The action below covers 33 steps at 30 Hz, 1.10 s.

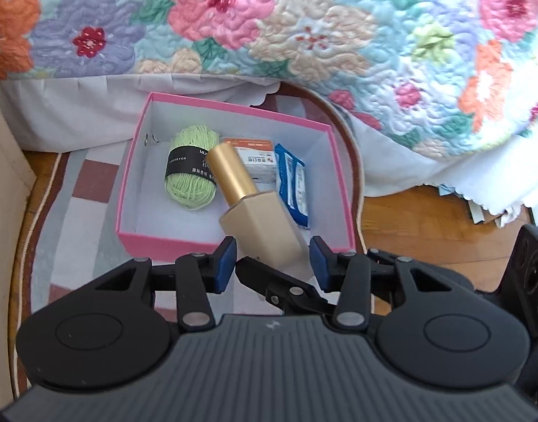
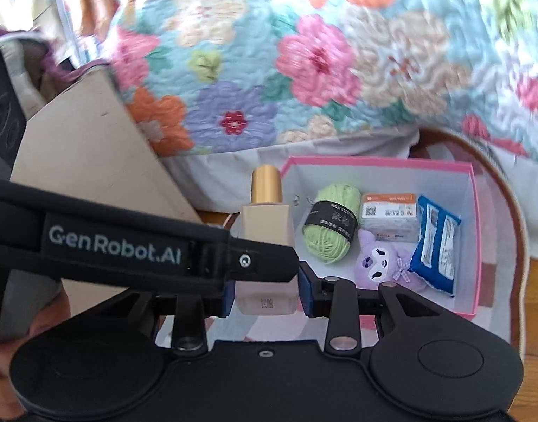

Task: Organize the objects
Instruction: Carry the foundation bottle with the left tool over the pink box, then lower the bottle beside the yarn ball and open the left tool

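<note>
The right claw (image 2: 263, 295) is clamped on the base of a gold-capped beige bottle (image 2: 265, 232), held upright just left of the pink box (image 2: 474, 246). The left claw (image 1: 270, 263) stands partly open, holding nothing I can see. A loose grip could tip the bottle onto the yarn (image 2: 330, 227), plush (image 2: 381, 263) or blue packet (image 2: 434, 246) crowding the box.

floor: wood (image 1: 427, 218) | rug (image 1: 89, 183) — checked | bed quilt (image 1: 339, 35) — floral, brightly lit
</note>
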Available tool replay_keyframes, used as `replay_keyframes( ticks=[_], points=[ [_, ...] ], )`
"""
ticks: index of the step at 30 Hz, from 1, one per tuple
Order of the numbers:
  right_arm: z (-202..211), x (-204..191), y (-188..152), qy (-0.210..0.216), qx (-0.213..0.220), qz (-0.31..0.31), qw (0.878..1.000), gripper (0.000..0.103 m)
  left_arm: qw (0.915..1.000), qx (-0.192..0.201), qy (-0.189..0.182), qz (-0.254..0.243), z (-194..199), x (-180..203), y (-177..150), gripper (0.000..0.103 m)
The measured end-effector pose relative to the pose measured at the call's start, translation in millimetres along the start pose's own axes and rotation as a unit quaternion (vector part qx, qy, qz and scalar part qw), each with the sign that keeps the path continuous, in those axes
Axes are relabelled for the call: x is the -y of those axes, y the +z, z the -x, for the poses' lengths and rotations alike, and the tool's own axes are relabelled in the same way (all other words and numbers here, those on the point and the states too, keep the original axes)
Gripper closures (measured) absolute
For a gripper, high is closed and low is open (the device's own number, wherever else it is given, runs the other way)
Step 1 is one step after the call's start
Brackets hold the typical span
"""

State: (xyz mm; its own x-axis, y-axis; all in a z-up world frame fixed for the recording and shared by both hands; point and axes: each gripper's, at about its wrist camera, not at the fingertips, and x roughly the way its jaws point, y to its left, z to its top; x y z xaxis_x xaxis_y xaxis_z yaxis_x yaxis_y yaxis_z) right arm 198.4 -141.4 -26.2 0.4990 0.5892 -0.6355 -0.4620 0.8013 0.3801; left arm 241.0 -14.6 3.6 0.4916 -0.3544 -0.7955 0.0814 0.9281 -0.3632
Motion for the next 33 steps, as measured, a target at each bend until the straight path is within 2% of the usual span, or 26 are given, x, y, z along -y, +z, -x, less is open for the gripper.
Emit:
replay_keyframes(
  ticks=[4,8,10,15,17,19,20,21,27,30,33],
  points=[
    [-28.3,20.0,11.0,-0.005,-0.019,-0.023,1.0,0.062,0.9996,-0.027,0.012,0.003,-36.0,-7.2,21.8,0.059],
    [-60.9,42.8,18.6,0.001,-0.022,-0.057,0.998,0.062,0.9983,-0.05,0.019,-0.022,-74.6,-20.5,45.1,0.059],
    [-75.8,53.2,20.9,-0.005,-0.018,-0.073,0.997,0.062,0.9985,-0.051,0.016,-0.008,-92.2,-30.6,52.0,0.06],
    [-114.0,81.5,23.8,-0.019,-0.037,-0.127,0.991,0.062,0.9981,-0.046,0.007,-0.04,-129.4,-35.5,58.8,0.063],
    [-125.3,85.0,24.1,-0.036,-0.045,-0.125,0.99,0.062,0.9979,-0.047,-0.011,-0.044,-139.2,-35.0,62.0,0.063],
    [-134.1,90.7,23.4,-0.05,-0.051,-0.128,0.989,0.062,0.997,-0.05,-0.05,-0.032,-146.5,-39.4,64.5,0.067],
    [-137.6,95.3,22.6,-0.043,-0.052,-0.138,0.988,0.062,0.9952,-0.063,-0.074,-0.012,-151.3,-43.5,64.9,0.067],
    [-141.5,98.7,22.1,-0.035,-0.054,-0.148,0.987,0.062,0.9943,-0.072,-0.079,0.003,-155.4,-46.0,64.7,0.068],
    [-155.3,94.2,23.5,-0.044,-0.072,-0.139,0.987,0.062,0.9972,-0.051,-0.052,0.016,-153.8,-60.9,64.5,0.069],
    [-163.0,95.3,24.4,-0.058,-0.08,-0.145,0.984,0.063,0.9991,-0.038,-0.015,0.004,-149.3,-67.2,66.2,0.069],
    [-175.8,91.0,23.4,-0.101,-0.104,-0.151,0.978,0.063,0.9989,-0.042,0.001,0.021,-152.9,-77.2,70.6,0.07]
  ],
)
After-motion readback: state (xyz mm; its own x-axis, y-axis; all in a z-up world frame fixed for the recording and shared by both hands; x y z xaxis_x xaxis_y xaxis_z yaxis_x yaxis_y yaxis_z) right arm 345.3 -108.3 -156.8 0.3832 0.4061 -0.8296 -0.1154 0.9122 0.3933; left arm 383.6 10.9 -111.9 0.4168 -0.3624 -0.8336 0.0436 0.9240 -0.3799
